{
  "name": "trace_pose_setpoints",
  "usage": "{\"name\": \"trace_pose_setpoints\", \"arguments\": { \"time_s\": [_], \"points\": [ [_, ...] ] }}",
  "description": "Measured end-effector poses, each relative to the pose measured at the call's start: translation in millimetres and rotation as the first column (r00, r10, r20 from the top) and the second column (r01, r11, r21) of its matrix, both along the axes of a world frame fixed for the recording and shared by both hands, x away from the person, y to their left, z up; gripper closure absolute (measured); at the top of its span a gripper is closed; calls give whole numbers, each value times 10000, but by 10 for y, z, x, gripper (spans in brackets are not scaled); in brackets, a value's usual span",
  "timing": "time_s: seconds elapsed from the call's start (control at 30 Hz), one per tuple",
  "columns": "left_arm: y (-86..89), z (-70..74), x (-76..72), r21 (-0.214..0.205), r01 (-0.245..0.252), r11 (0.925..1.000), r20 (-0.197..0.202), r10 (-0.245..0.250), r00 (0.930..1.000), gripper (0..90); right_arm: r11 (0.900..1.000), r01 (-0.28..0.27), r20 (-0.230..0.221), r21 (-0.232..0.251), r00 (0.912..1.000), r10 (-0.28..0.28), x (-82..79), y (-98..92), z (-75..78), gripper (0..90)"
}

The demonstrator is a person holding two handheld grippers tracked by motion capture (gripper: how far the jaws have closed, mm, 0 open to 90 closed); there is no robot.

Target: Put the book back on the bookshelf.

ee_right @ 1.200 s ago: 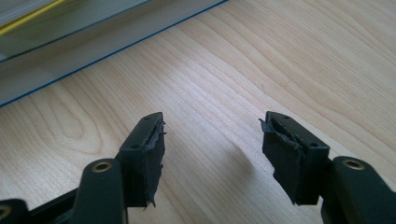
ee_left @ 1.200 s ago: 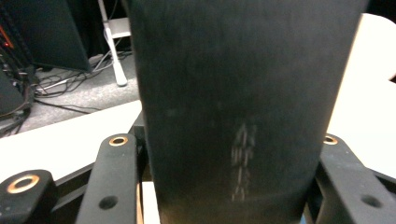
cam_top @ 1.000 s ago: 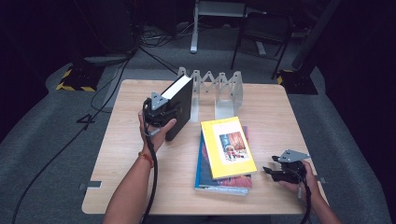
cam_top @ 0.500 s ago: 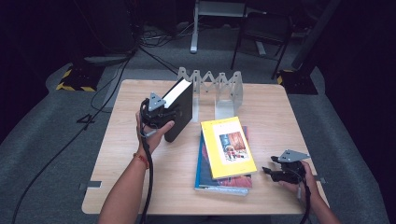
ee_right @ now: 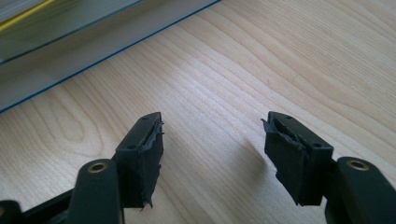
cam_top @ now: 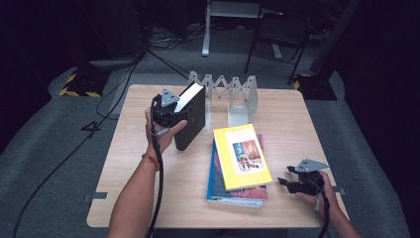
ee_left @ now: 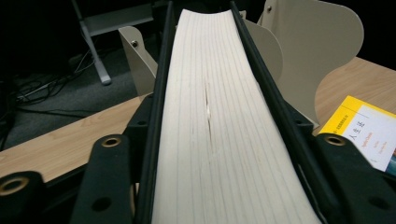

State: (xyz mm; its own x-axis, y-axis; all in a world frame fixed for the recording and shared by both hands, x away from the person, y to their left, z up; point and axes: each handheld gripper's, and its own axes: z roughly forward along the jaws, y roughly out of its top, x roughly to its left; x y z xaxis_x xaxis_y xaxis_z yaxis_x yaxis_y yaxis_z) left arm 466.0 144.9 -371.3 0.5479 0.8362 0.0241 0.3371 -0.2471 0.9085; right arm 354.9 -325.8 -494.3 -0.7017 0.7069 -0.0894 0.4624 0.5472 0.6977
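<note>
A thick black book (cam_top: 194, 120) with white page edges (ee_left: 219, 121) stands tilted above the table, left of centre. My left gripper (cam_top: 177, 113) is shut on it, one jaw against each cover, just in front of the beige book rack (cam_top: 233, 91). A yellow book (cam_top: 242, 156) lies on top of a small flat stack (cam_top: 233, 194) at the right front. My right gripper (cam_top: 285, 182) rests open on the wood right of that stack, and nothing sits between its worn pads (ee_right: 149, 140).
The rack's rounded dividers (ee_left: 303, 56) rise right behind the held book, with the yellow book's corner (ee_left: 369, 130) beside them. The stack's edge (ee_right: 70, 32) lies close ahead of the right gripper. Cables trail over the wooden table (cam_top: 297, 119) from both hands.
The left gripper has lifted the black book a little and carried it slightly toward the rack. The right gripper has stayed where it was.
</note>
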Motion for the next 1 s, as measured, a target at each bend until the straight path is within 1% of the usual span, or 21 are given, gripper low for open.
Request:
{"name": "trace_pose_setpoints", "arguments": {
  "time_s": [0.1,0.23,0.33,0.37,0.43,0.63,0.73,0.8,0.83,0.87,0.9,0.93,0.97,1.0],
  "points": [
    [-24,6,0,-5,-72,10000,27,72,10000,490,10000,13,9,-9,10000,-13,1,3,1,377],
    [-103,31,33,-114,-374,9992,69,375,9993,503,10000,12,24,-6,10000,-12,3,9,1,380],
    [-144,55,101,-293,-598,9978,12,598,9982,510,10000,-4,35,-40,10000,4,-3,9,3,381],
    [-165,66,127,-440,-767,9961,-2,767,9971,512,10000,-8,52,-55,10000,8,-3,7,4,381],
    [-198,86,170,-419,-844,9955,37,847,9964,515,10000,-47,77,-87,10000,47,-4,3,5,388],
    [-344,178,332,54,-1161,9932,102,1160,9932,519,9999,-108,78,-126,9999,109,-12,0,9,394],
    [-380,209,428,67,-1329,9911,54,1328,9911,520,9999,-111,82,-102,9999,112,-15,-4,13,396],
    [-417,224,480,76,-1426,9897,92,1425,9897,521,9999,-108,91,-75,9999,108,-18,-8,18,396],
    [-450,236,516,207,-1442,9893,99,1440,9895,520,9999,-109,91,-73,9999,110,-19,-9,18,395],
    [-484,247,549,242,-1535,9879,131,1532,9881,520,9999,-108,93,-88,9999,109,-19,-10,17,395],
    [-505,248,575,164,-1649,9862,190,1646,9862,521,9999,-97,85,-70,9999,98,-22,-9,17,395],
    [-517,253,604,228,-1653,9860,181,1649,9861,521,9999,-122,118,-77,9999,122,-23,-11,19,395],
    [-536,256,632,222,-1736,9846,200,1731,9847,521,9999,-128,117,-63,9998,129,-28,-10,20,395],
    [-551,260,653,198,-1886,9819,234,1881,9819,521,9999,-152,153,-79,9998,153,-29,-12,20,394]
  ]
}}
